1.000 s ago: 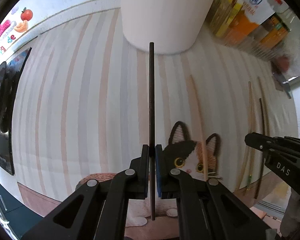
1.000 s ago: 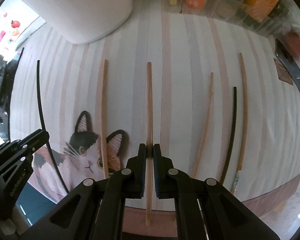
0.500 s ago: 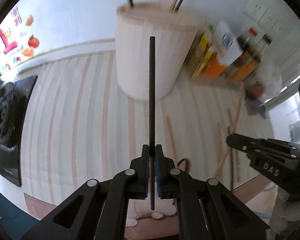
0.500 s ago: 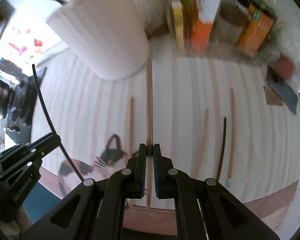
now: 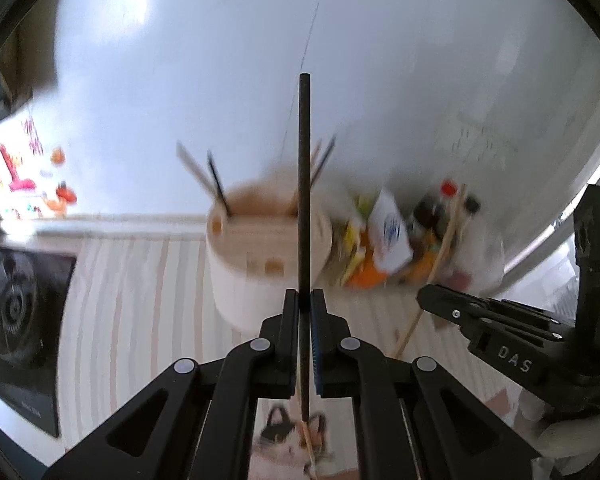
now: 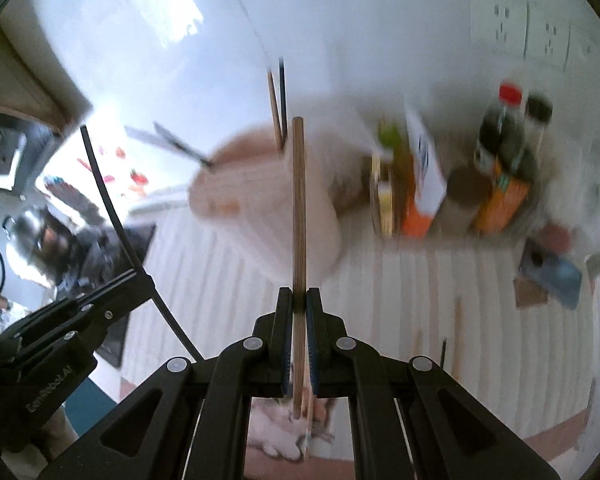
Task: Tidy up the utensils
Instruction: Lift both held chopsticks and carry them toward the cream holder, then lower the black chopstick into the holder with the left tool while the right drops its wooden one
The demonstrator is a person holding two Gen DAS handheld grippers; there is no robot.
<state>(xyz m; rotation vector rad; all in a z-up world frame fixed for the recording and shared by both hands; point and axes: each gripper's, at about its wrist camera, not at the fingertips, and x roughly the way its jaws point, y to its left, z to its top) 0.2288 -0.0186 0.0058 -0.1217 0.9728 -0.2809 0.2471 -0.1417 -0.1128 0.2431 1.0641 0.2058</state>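
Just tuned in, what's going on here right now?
Each hand-held gripper is clamped on one chopstick, lifted off the counter. The left hand-held gripper holds a black chopstick; the right hand-held gripper holds a wooden chopstick. Both point toward the utensil holder, which already has chopsticks standing in it. More chopsticks lie on the striped mat.

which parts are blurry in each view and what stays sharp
Left wrist: holder and bottles smeared by motion blur; left gripper and black chopstick sharp. Right wrist: same blur on the holder and cartons, wall glare; right gripper and wooden chopstick crisp.
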